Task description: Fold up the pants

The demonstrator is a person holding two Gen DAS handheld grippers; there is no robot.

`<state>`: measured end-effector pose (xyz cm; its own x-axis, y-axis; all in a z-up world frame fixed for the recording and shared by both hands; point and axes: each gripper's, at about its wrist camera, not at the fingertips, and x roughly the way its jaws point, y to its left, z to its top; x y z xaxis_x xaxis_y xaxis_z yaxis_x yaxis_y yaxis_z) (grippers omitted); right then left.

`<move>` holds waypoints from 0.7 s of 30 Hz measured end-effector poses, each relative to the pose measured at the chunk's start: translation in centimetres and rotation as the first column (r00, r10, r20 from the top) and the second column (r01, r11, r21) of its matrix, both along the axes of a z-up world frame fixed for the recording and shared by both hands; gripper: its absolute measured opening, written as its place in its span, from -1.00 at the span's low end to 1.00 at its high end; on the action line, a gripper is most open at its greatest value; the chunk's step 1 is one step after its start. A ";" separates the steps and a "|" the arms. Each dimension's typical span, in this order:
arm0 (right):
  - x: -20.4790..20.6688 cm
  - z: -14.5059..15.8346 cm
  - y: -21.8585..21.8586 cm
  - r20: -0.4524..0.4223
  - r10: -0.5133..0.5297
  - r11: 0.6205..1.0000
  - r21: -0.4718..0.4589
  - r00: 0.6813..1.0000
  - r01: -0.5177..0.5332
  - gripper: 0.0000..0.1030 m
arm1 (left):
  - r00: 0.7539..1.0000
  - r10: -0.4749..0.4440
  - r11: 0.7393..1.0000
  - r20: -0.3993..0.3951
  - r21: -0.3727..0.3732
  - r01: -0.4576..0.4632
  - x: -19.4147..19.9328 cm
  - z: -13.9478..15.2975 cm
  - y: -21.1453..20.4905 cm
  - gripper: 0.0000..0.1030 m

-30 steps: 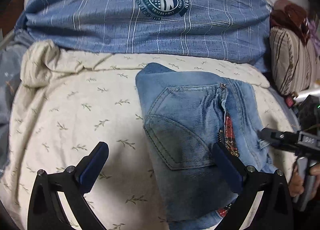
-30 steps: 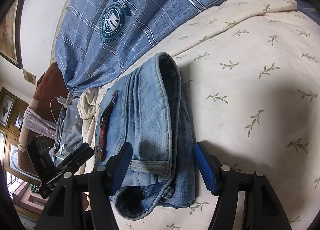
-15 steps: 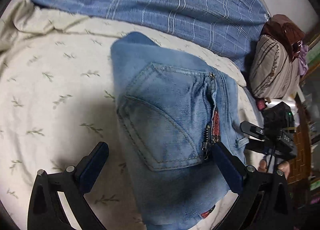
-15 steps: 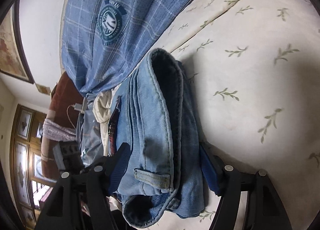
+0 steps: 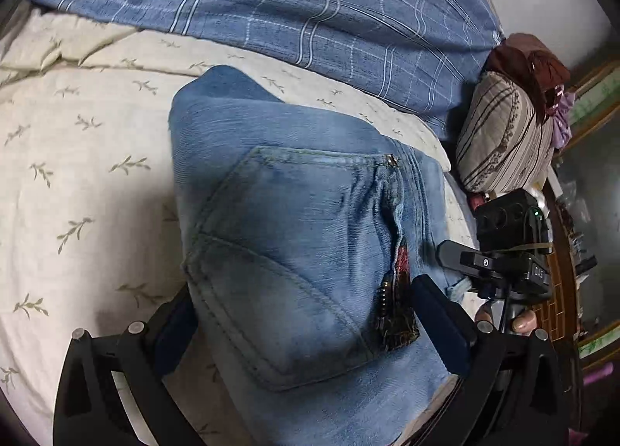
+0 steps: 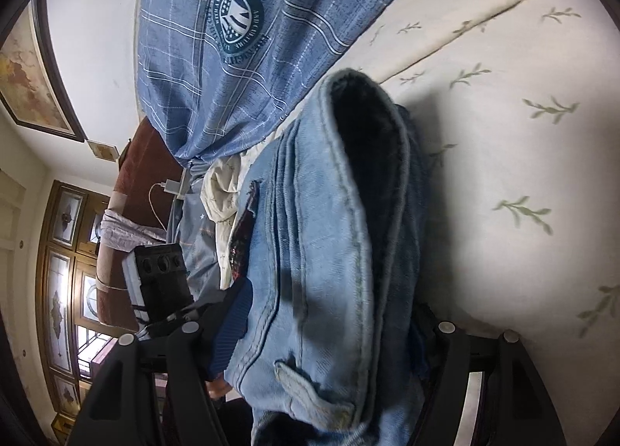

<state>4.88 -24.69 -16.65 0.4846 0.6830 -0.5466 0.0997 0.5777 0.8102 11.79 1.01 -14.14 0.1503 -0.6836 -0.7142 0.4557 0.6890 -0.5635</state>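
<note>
The folded light-blue jeans (image 5: 294, 236) lie in a thick bundle on the cream leaf-print bedsheet (image 5: 77, 174), back pocket up. My left gripper (image 5: 306, 326) straddles the near end of the bundle, one finger on each side, jaws wide against the denim. My right gripper (image 6: 329, 333) straddles the waistband end of the jeans (image 6: 329, 252), the folded layers filling the gap between its fingers. The right gripper also shows in the left wrist view (image 5: 488, 264) at the jeans' right edge. The bundle looks partly raised off the sheet.
A blue plaid quilt with a round crest (image 5: 310, 0) lies along the back of the bed. A striped pillow (image 5: 503, 136) and dark red clothing sit at the right. A wooden cabinet with glass doors (image 6: 66, 271) stands beyond the bed edge.
Both grippers have moved in over the jeans and now enclose the bundle. The jeans fill more of both views and their waistband end has tilted up.
</note>
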 end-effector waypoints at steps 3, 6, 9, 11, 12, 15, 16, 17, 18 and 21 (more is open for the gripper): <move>0.0 0.2 0.7 0.001 -0.012 0.999 -0.038 1.000 0.012 0.32 | 1.000 0.002 1.000 0.011 -0.003 -0.002 0.1 0.3 -0.1 0.89; -0.3 0.1 0.3 -0.001 -0.037 0.999 -0.024 0.999 0.037 0.22 | 1.000 0.015 0.998 -0.016 -0.054 -0.016 0.3 0.5 1.0 0.73; -0.4 -0.2 0.0 -0.010 -0.052 0.999 -0.005 0.999 0.052 0.17 | 0.999 0.030 0.996 -0.045 -0.084 -0.034 0.6 0.3 2.0 0.58; -0.6 -0.1 0.1 -0.004 -0.056 0.998 -0.014 0.998 0.056 0.17 | 0.998 0.043 0.995 -0.051 -0.083 -0.047 0.6 0.1 2.3 0.50; -0.7 0.0 0.2 0.000 -0.061 0.998 -0.020 0.998 0.061 0.16 | 0.998 0.049 0.996 -0.046 -0.078 -0.052 0.6 0.1 2.3 0.44; -0.8 0.4 0.4 0.015 -0.076 0.997 -0.024 0.997 0.076 0.13 | 0.998 0.050 0.995 -0.025 -0.088 -0.052 0.5 0.5 2.3 0.13; -0.9 0.5 0.5 0.022 -0.079 0.997 -0.024 0.997 0.080 0.11 | 0.999 0.049 0.994 -0.022 -0.097 -0.051 0.4 0.6 2.3 0.08; -0.9 0.8 0.6 0.033 -0.080 0.996 -0.027 0.996 0.081 0.11 | 0.999 0.048 0.993 -0.018 -0.106 -0.050 0.4 0.7 2.2 0.06; -0.9 1.1 0.7 0.045 -0.079 0.996 -0.037 0.996 0.080 0.11 | 0.999 0.047 0.993 -0.014 -0.111 -0.049 0.4 0.9 2.2 0.03; -1.0 1.9 1.2 0.076 -0.073 0.995 -0.062 0.994 0.078 0.10 | 0.999 0.051 0.991 -0.013 -0.122 -0.052 0.4 1.0 2.6 -0.03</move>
<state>3.84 -23.46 -14.76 0.5741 0.6070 -0.5496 0.0863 0.6226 0.7778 12.18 3.56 -13.17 0.1805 -0.7574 -0.6275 0.4154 0.6370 -0.6494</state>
